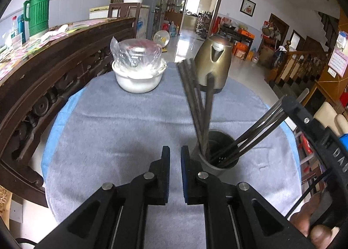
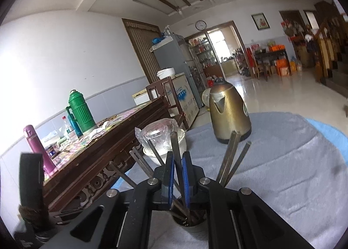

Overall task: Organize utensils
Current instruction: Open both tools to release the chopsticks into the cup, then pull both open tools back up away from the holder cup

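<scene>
Chopsticks (image 1: pixel 201 105) stand in a dark cup (image 1: pixel 218 154) near the tabletop's (image 1: pixel 121 131) near edge. The right gripper (image 2: pixel 178 180) pinches one chopstick (image 2: pixel 176 157). The left gripper (image 1: pixel 175 175) is nearly closed, empty.

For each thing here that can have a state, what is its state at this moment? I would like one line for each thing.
Left gripper: shut, empty, beside the holder.
Right gripper: shut on one chopstick, above the holder.
Utensil holder: upright on the grey cloth, with chopsticks standing and leaning inside.
White bowl: upright, with a plastic-wrapped container on top.
Kettle: upright, lid closed.
Green thermos: upright, capped, on the wooden table.
</scene>
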The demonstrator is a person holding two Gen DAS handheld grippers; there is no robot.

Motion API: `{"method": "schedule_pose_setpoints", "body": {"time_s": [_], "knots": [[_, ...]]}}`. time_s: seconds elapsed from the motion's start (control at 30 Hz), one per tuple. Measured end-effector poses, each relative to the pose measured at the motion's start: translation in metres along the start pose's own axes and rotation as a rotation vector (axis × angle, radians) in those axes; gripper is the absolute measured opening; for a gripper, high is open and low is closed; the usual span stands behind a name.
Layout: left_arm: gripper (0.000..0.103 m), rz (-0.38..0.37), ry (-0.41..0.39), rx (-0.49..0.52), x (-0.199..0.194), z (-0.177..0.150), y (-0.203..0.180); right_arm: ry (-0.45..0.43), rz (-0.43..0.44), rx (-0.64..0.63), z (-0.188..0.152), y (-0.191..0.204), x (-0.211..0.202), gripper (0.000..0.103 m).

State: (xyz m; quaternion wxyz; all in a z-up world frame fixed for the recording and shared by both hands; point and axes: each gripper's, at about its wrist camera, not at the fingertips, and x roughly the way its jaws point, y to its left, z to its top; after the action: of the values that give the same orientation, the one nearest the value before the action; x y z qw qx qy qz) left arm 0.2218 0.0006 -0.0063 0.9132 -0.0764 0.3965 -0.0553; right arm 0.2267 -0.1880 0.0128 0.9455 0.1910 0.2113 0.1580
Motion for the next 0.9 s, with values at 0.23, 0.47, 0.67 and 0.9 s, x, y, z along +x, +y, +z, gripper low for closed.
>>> {"method": "schedule_pose_setpoints", "body": {"time_s": [0.23,0.47,0.67,0.9], "knots": [[0.053,0.026,0.022,0.008,-0.002,-0.014,0.006,0.011,0.001,0.013,-0.007,-0.001,-0.013,0.055],[0.069,0.052,0.037,0.035,-0.006,-0.028,0.012,-0.046,0.001,-0.013,-0.011,0.001,-0.04,0.069],[0.071,0.076,0.052,0.056,-0.012,-0.046,0.016,0.005,-0.041,-0.021,-0.02,-0.007,-0.053,0.067],[0.075,0.176,0.069,0.085,-0.021,-0.065,0.017,0.112,-0.094,-0.088,-0.047,-0.006,-0.059,0.059]]}}
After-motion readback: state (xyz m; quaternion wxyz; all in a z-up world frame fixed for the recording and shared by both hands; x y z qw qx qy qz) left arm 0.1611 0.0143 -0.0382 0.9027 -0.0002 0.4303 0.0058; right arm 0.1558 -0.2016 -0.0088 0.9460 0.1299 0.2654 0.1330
